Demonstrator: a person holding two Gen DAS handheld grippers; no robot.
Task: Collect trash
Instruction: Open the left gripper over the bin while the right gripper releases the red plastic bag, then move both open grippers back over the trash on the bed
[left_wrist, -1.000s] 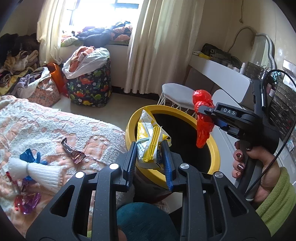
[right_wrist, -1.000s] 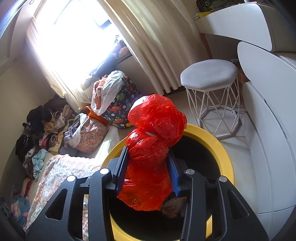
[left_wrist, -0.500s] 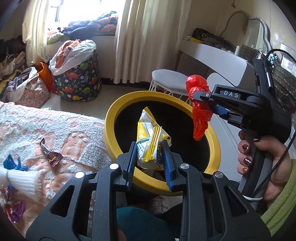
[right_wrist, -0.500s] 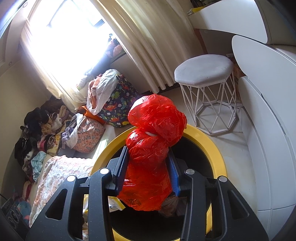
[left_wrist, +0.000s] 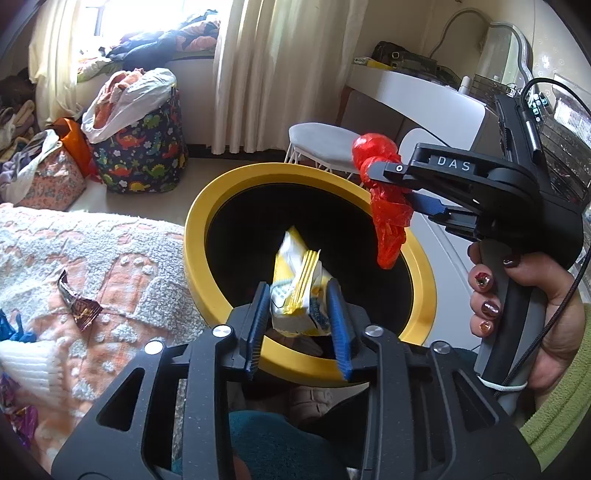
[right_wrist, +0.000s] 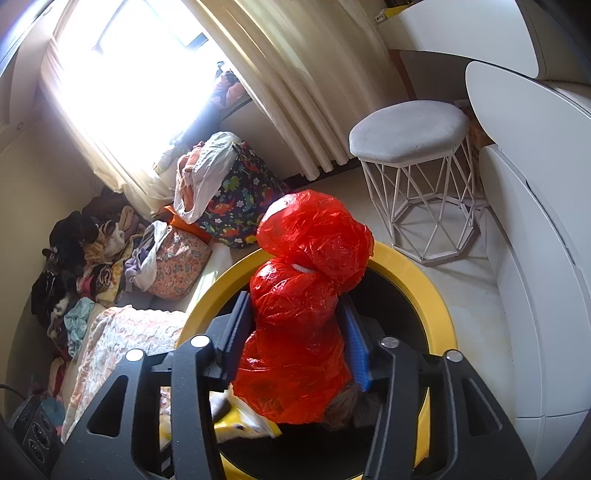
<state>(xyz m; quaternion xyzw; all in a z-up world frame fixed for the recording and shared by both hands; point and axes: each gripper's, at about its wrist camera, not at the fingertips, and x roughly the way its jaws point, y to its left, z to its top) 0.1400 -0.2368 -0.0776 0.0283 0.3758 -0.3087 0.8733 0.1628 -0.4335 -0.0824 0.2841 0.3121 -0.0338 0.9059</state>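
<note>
A round bin with a yellow rim (left_wrist: 195, 236) and a black inside stands beside the bed. My left gripper (left_wrist: 297, 284) hangs over its opening with jaws opening. A yellow-and-white snack wrapper (left_wrist: 295, 295) sits blurred and tilted between the blue pads, slipping loose. My right gripper (left_wrist: 380, 188), in a person's hand (left_wrist: 517, 295), is over the bin's far right rim. In the right wrist view the right gripper (right_wrist: 293, 297) has opening jaws, and a crumpled red plastic bag (right_wrist: 303, 325) still fills the gap and touches both pads above the yellow rim (right_wrist: 413, 273).
The bed blanket (left_wrist: 110, 251) at left carries a brown wrapper (left_wrist: 79, 306), a white sock (left_wrist: 29, 365) and purple foil (left_wrist: 14, 417). A white wire stool (right_wrist: 410, 129), a dinosaur-print laundry bag (left_wrist: 144, 155) and a white desk (left_wrist: 413, 88) stand around the bin.
My left gripper moved from the bin's near rim to over its opening, and its jaws widened as the wrapper tilted loose. The right jaws spread slightly around the red bag.
</note>
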